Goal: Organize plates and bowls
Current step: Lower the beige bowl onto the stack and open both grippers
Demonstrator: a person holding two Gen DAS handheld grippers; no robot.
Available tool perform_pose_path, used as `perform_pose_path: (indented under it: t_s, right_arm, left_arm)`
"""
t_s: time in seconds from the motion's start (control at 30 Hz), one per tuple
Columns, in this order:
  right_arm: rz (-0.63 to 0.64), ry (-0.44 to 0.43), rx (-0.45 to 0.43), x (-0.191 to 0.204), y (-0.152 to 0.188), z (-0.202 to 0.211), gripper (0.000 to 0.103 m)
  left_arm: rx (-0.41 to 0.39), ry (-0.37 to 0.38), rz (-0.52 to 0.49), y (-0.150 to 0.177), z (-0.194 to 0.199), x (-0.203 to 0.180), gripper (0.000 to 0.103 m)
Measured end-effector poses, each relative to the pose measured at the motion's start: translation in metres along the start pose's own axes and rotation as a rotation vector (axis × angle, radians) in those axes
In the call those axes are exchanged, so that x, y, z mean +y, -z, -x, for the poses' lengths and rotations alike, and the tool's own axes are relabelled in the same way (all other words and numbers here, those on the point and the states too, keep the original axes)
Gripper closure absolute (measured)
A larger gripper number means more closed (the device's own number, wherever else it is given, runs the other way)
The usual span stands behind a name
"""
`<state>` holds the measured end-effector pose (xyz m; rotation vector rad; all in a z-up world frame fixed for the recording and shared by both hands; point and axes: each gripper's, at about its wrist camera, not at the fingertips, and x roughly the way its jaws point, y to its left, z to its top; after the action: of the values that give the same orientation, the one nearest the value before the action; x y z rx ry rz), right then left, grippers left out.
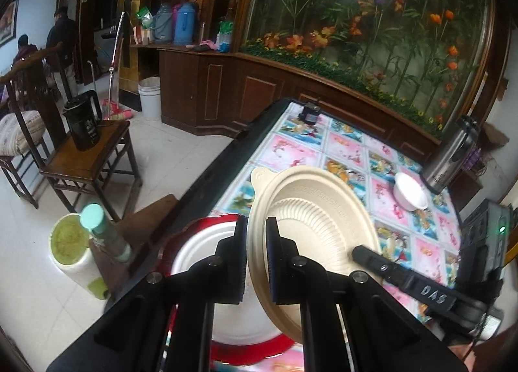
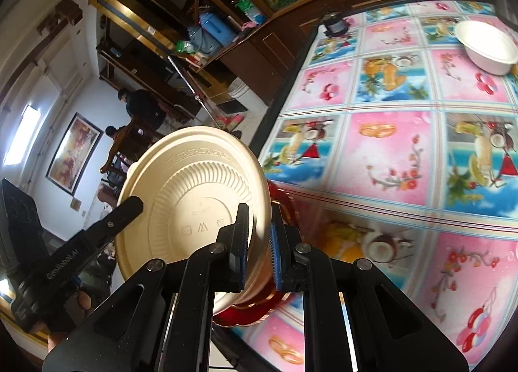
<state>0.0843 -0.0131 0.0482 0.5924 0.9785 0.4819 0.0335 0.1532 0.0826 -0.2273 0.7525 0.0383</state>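
With both grippers, left (image 1: 255, 262) and right (image 2: 260, 245), pinching opposite rims of the tilted beige plate (image 1: 310, 226) above the white plate (image 1: 207, 252), stacking calls for levelling, then lowering.

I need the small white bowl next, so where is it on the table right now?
The small white bowl sits alone on the patterned tablecloth toward the far right in both wrist views, just in front of the steel thermos, well beyond the beige plate.
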Motion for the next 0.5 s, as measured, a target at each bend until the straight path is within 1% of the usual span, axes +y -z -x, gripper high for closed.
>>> perform_pose_path:
  t_s: [0.13, 0.3, 0.5]
  right_arm:
    - [0.007, -0.008, 0.020, 0.011, 0.001, -0.011, 0.091]
    - [0.039, -0.001, 0.067, 0.019, 0.012, -0.032, 0.091]
    - [0.036, 0.006, 0.111, 0.017, 0.022, -0.057, 0.091]
  left_arm:
    - [0.031, -0.028, -0.011, 0.006, -0.005, 0.013, 0.094]
    - [0.096, -0.064, 0.000, 0.023, -0.018, 0.037, 0.093]
    - [0.137, -0.076, 0.030, 0.035, -0.028, 0.055, 0.093]
